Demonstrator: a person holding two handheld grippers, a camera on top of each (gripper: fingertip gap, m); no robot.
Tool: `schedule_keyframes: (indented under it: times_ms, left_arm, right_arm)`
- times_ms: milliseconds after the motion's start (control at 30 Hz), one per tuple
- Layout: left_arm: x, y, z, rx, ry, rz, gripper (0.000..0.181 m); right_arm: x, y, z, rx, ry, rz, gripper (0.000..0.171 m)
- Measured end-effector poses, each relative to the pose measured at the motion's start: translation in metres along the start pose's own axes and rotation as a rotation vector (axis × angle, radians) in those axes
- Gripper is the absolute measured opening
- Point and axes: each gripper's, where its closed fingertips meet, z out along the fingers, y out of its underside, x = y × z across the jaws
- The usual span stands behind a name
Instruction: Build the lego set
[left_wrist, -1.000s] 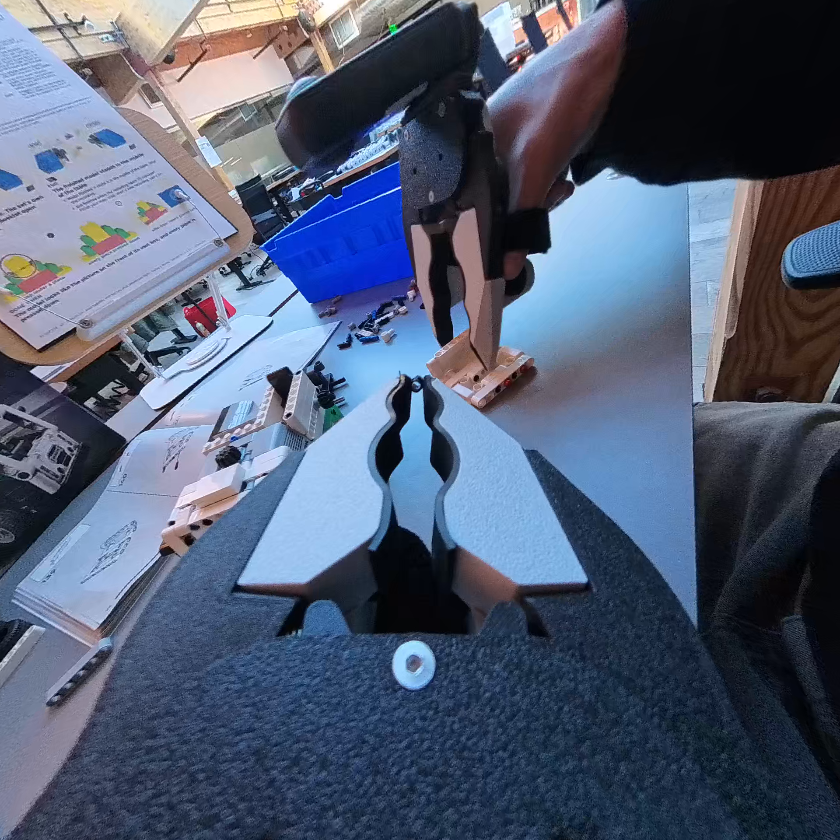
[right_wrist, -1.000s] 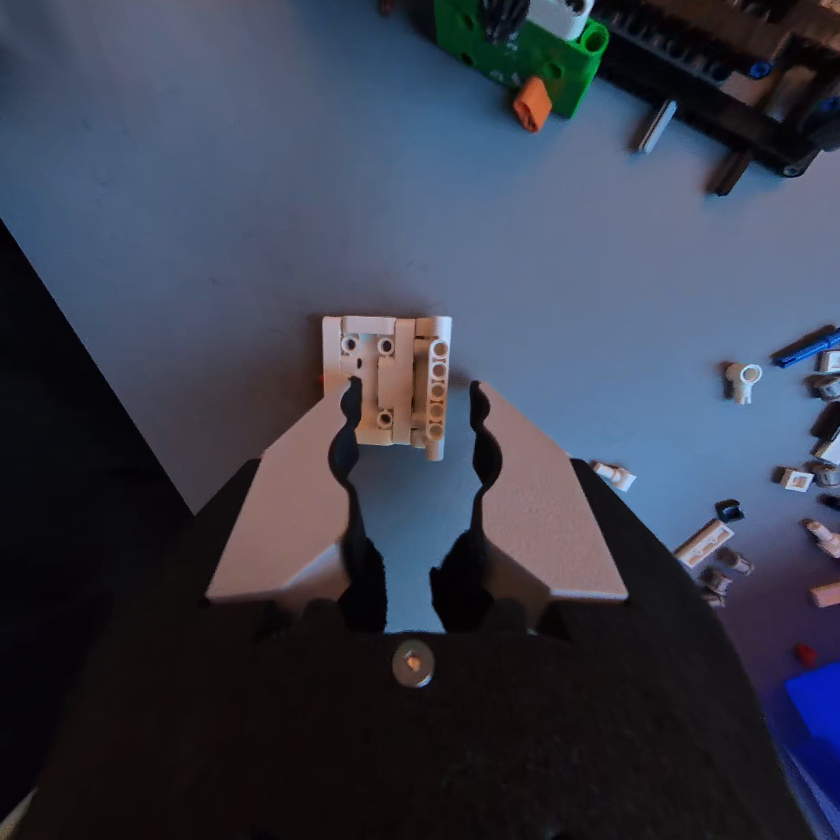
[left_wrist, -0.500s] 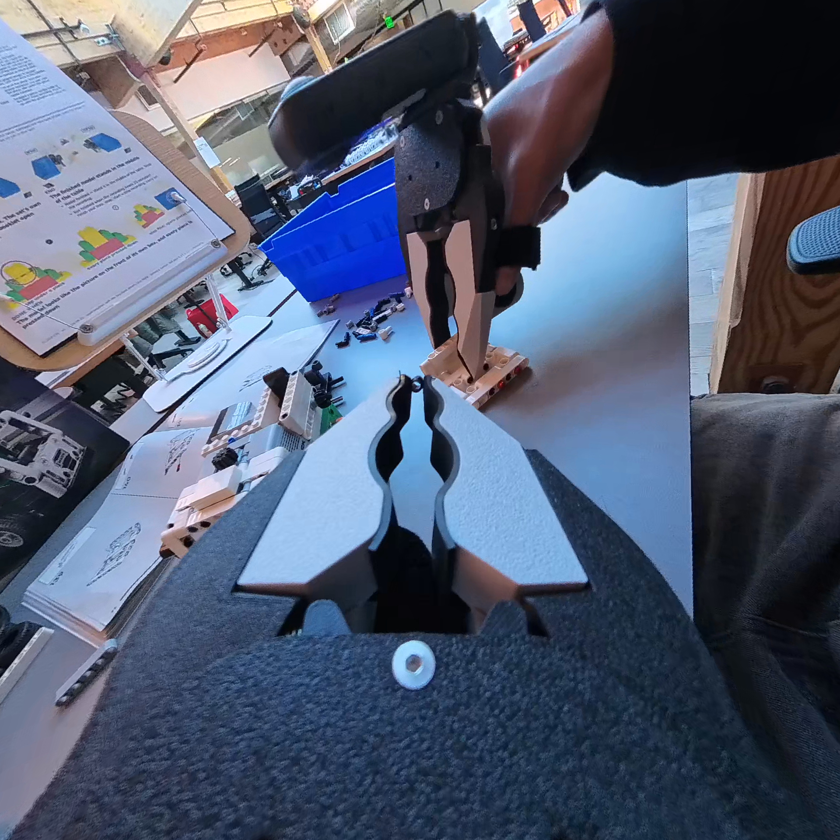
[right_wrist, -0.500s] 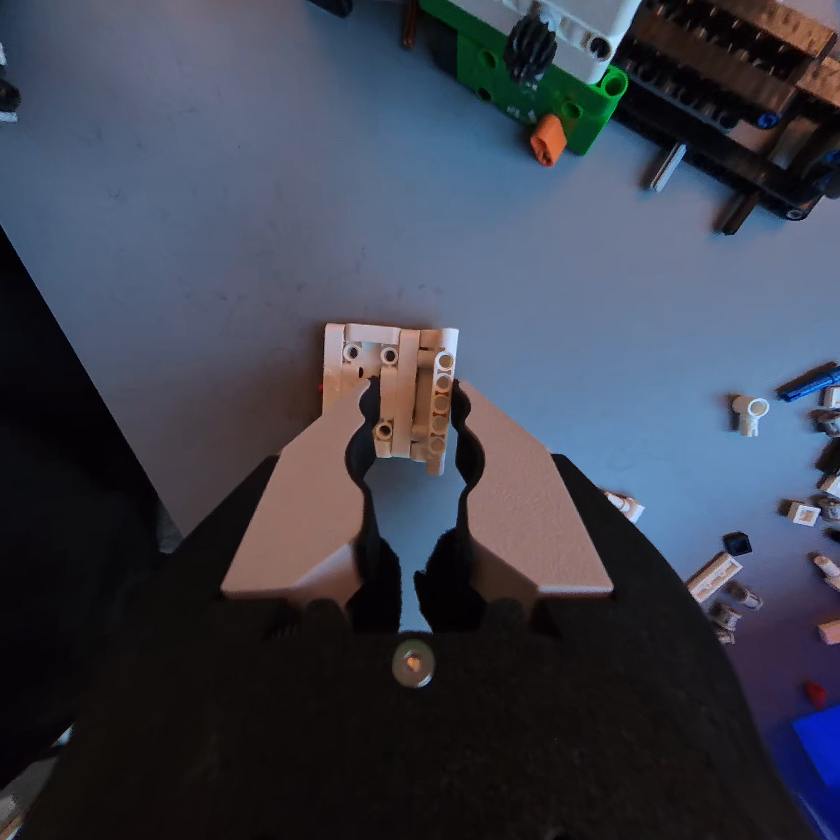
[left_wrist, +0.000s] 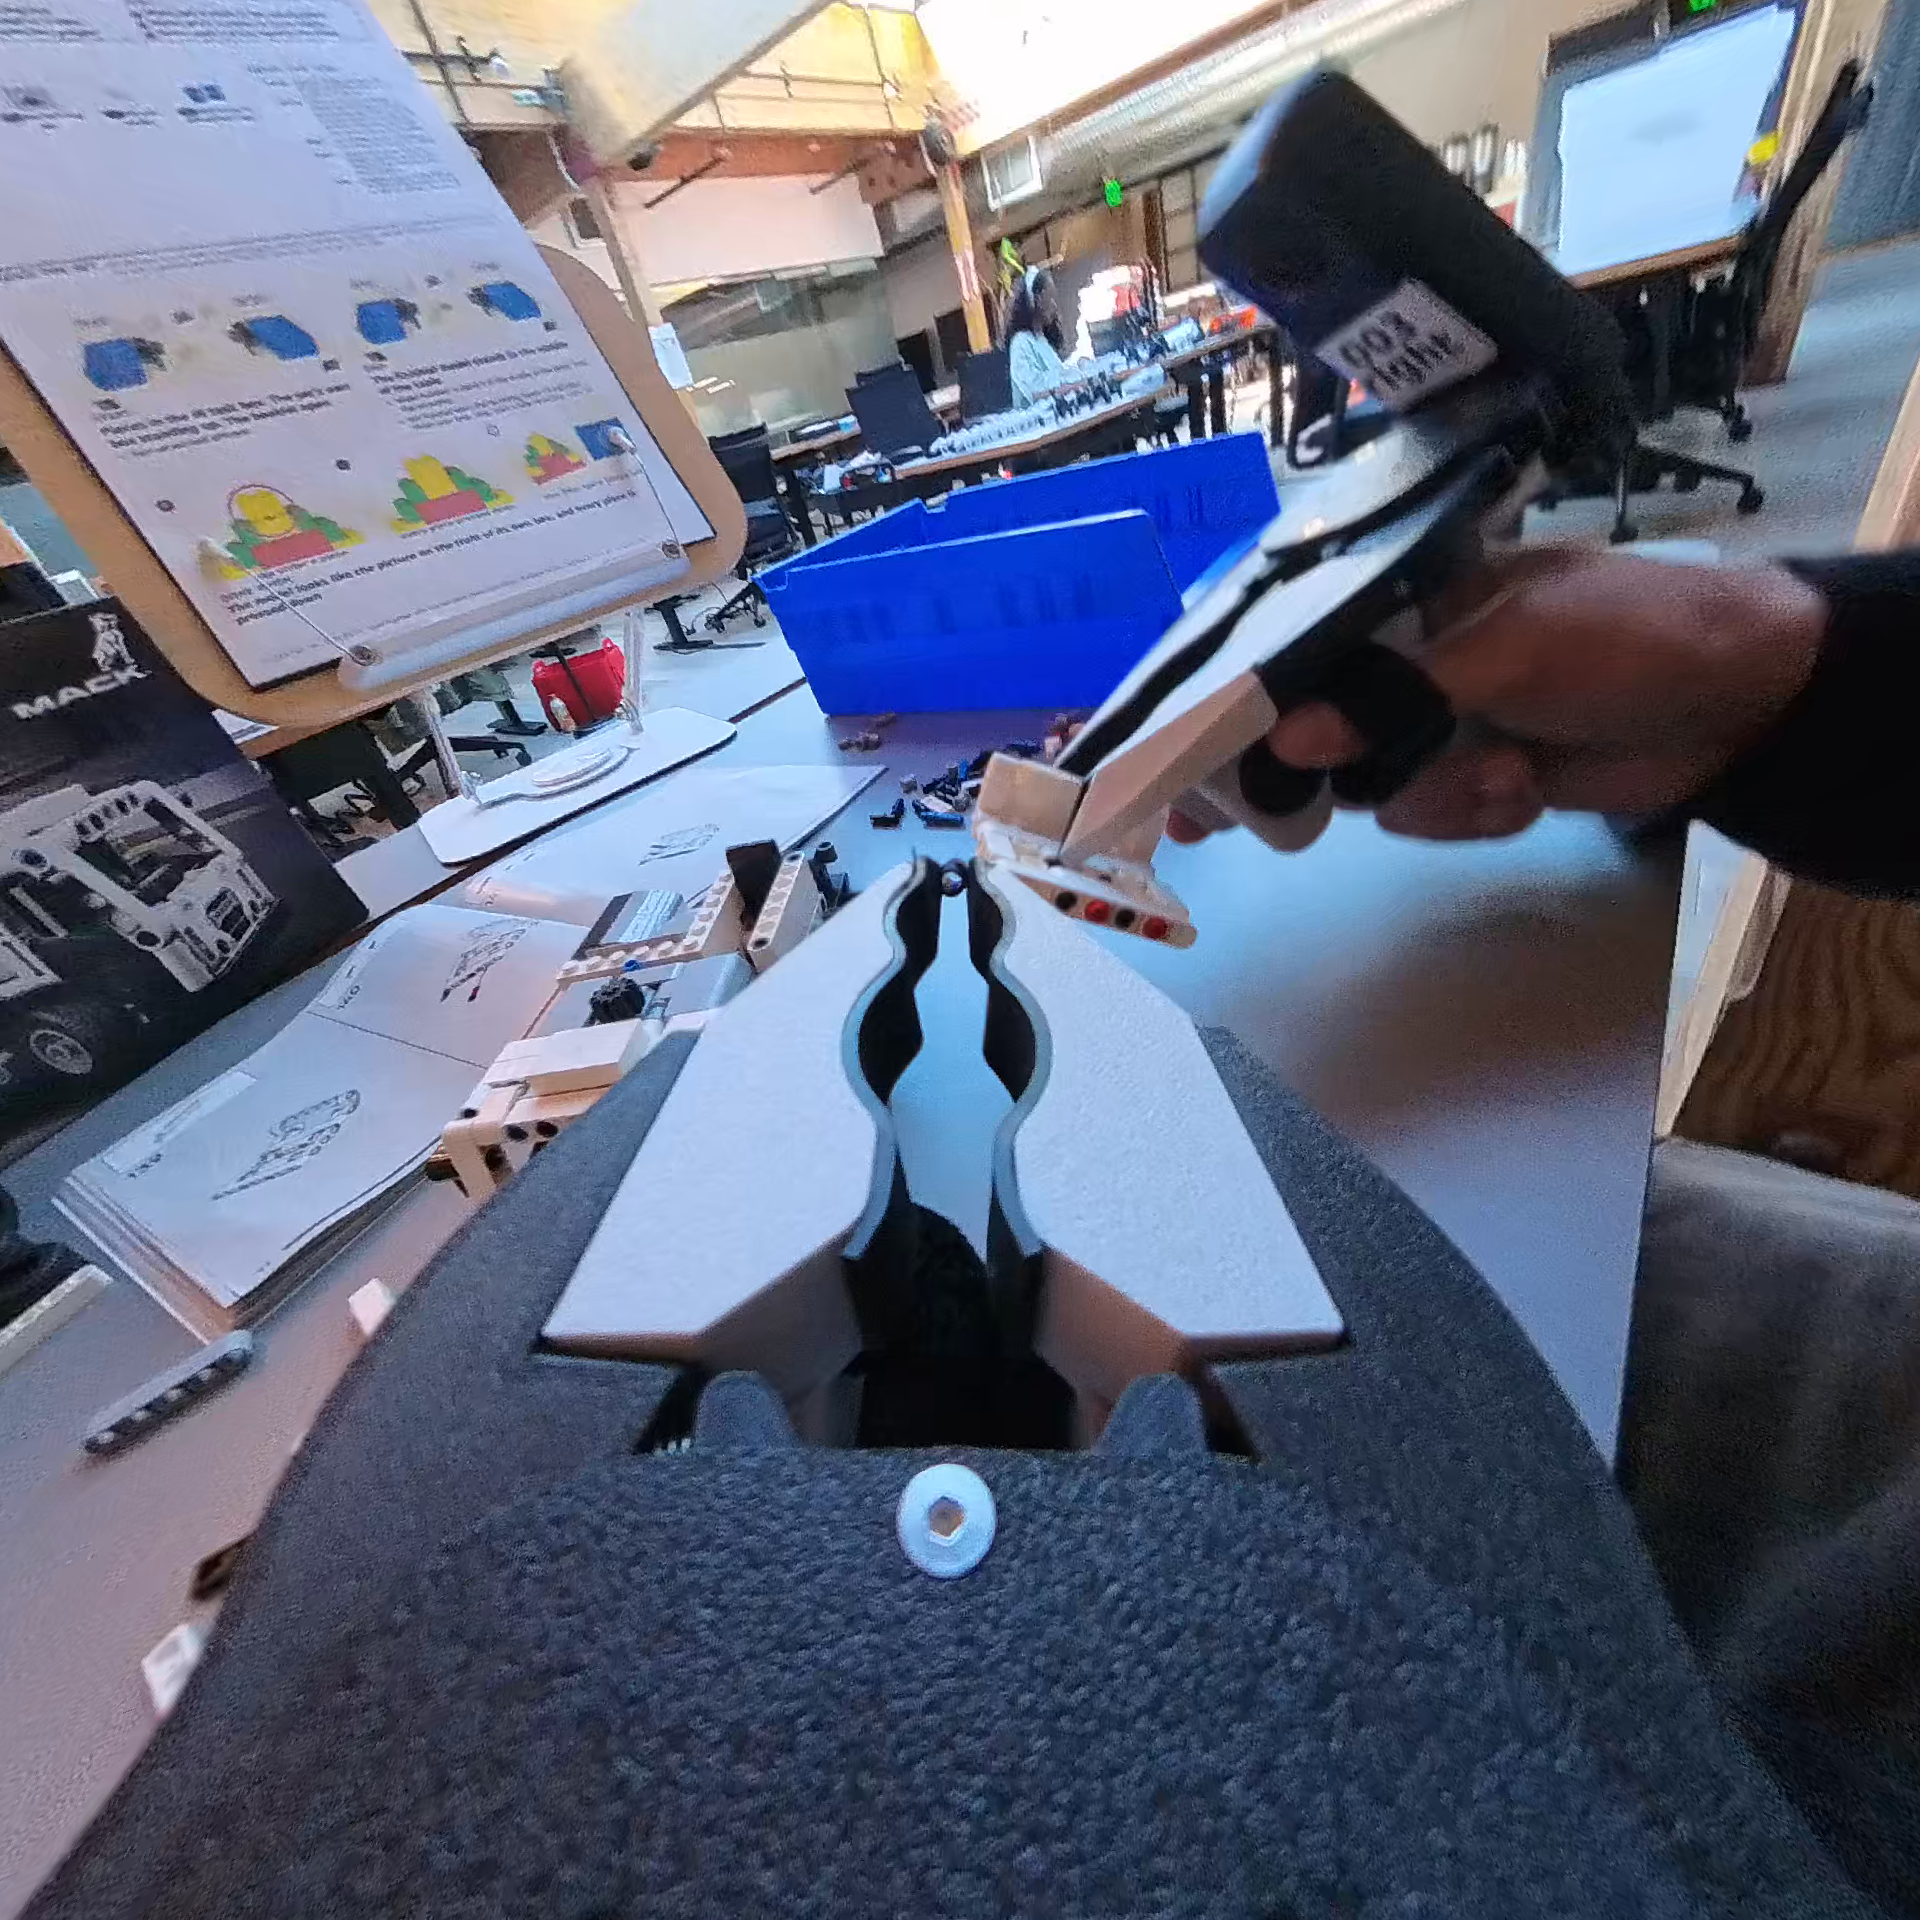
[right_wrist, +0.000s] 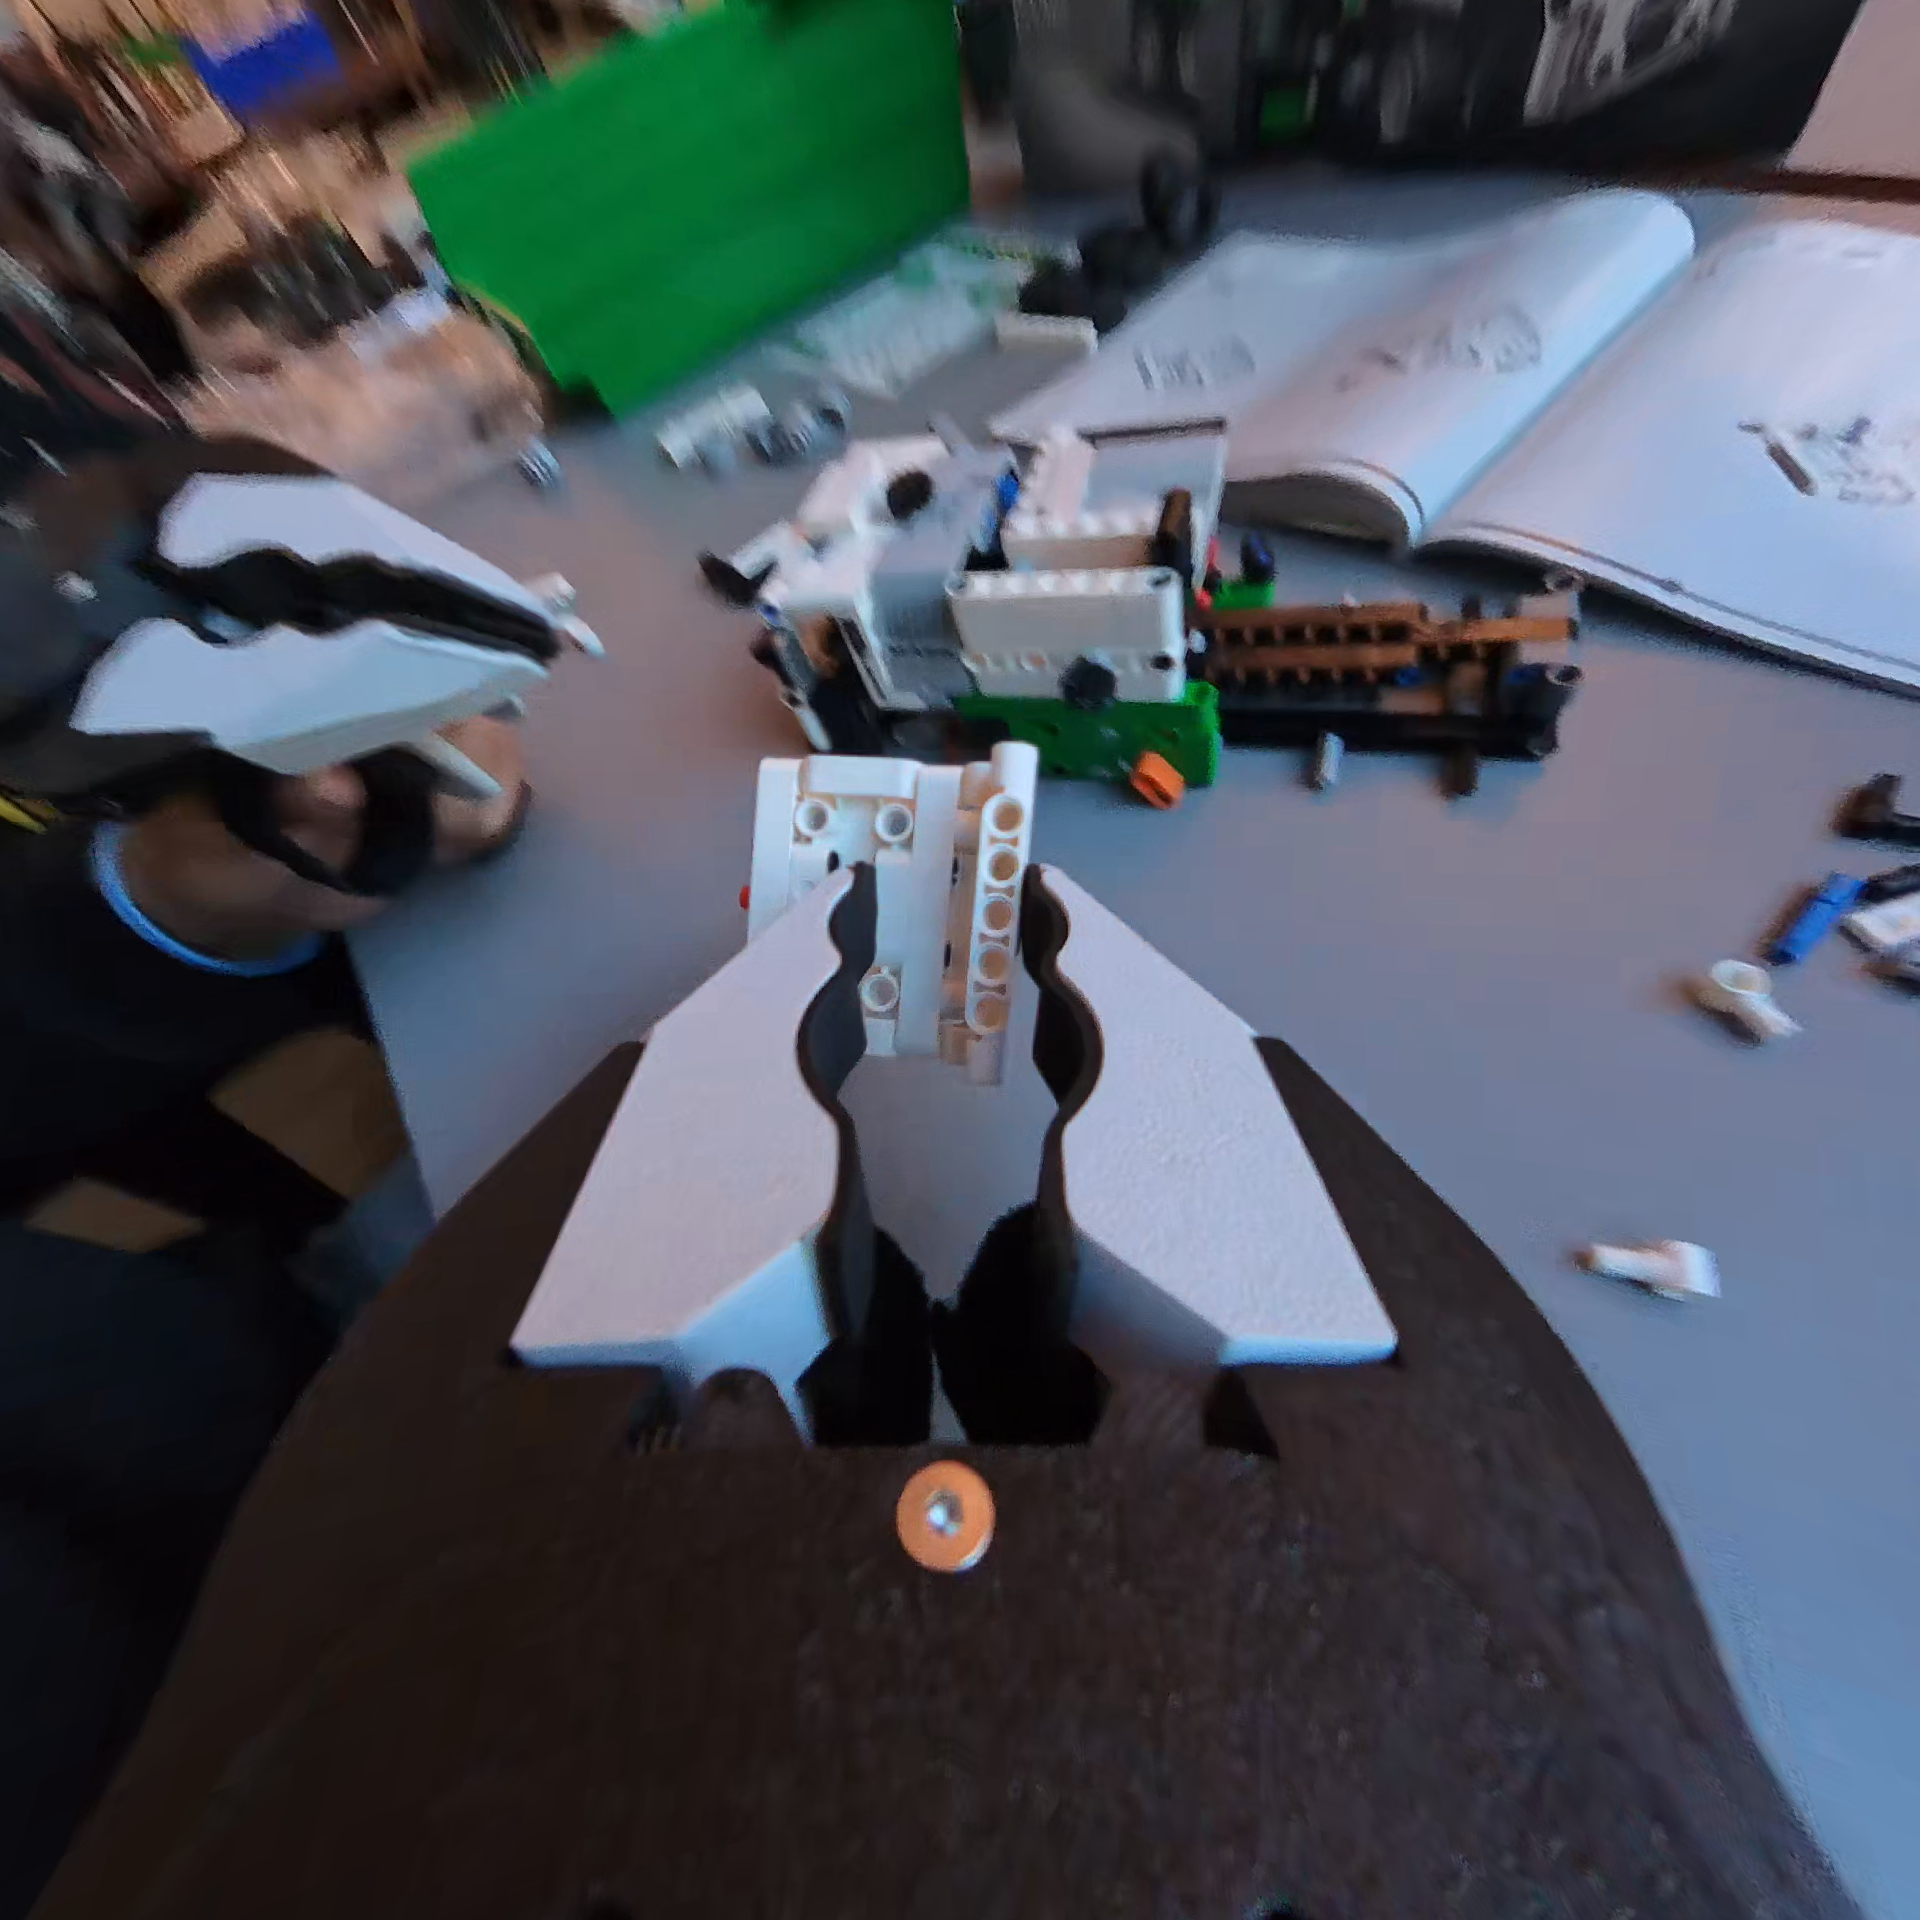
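- The right hand-held gripper (right_wrist: 943, 883) clamps a white lego sub-assembly (right_wrist: 914, 894) between its fingertips; the piece is lifted clear of the grey worktop (right_wrist: 1403, 1091).
- In the left wrist view the same white lego sub-assembly (left_wrist: 1070, 862) hangs tilted in the air, showing a row of red pin ends along its lower edge, just beyond the left tips.
- The right hand-held gripper (left_wrist: 1060, 831) slopes down from the upper right in that view, with a person's hand (left_wrist: 1538, 686) wrapped round its grip.
- The left hand-held gripper (left_wrist: 954, 878) is drawn nearly together at the tips, pinching a small dark pin (left_wrist: 954, 881) there.
- From the right wrist view, the left hand-held gripper (right_wrist: 561, 623) appears at the left edge, blurred, with something small and pale at its tip; I cannot tell what it is from here.
- A part-built lego model (right_wrist: 1039, 634), white and grey over a green base with a brown and black beam frame trailing to the right, stands on the worktop behind the lifted piece.
- An open instruction booklet (right_wrist: 1507, 416) lies beyond the model.
- Loose small parts (right_wrist: 1745, 997) are scattered on the worktop to the right.
- A blue bin (left_wrist: 987, 613) sits farther back on the worktop, with small dark pieces in front of it.
- A printed sheet on a wooden stand (left_wrist: 312, 395) rises at the upper left.
- A green box (right_wrist: 696, 197) is blurred in the background.
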Motion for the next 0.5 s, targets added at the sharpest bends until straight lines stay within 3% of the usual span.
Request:
schedule_keyframes:
  times_ms: [33, 133, 200, 267, 500]
  left_arm:
    - [0.001, -0.002, 0.000, 0.012, -0.008, -0.014, 0.004]
    - [0.010, -0.004, 0.004, 0.013, -0.006, 0.017, 0.003]
    - [0.011, 0.001, 0.007, -0.029, -0.027, 0.057, 0.003]
    - [0.012, -0.001, 0.006, -0.018, -0.030, 0.063, 0.003]
    - [0.012, 0.006, 0.009, -0.061, -0.023, 0.061, 0.003]
  right_arm:
    - [-0.006, -0.003, 0.002, 0.041, -0.014, 0.019, 0.027]
    - [-0.022, -0.008, 0.005, 0.149, -0.054, 0.059, 0.026]
    - [-0.031, -0.008, 0.006, 0.165, -0.132, 0.123, 0.007]
    - [-0.030, -0.009, 0.005, 0.182, -0.161, 0.166, 0.006]
    - [-0.006, 0.005, 0.013, 0.043, 0.066, -0.017, 0.006]
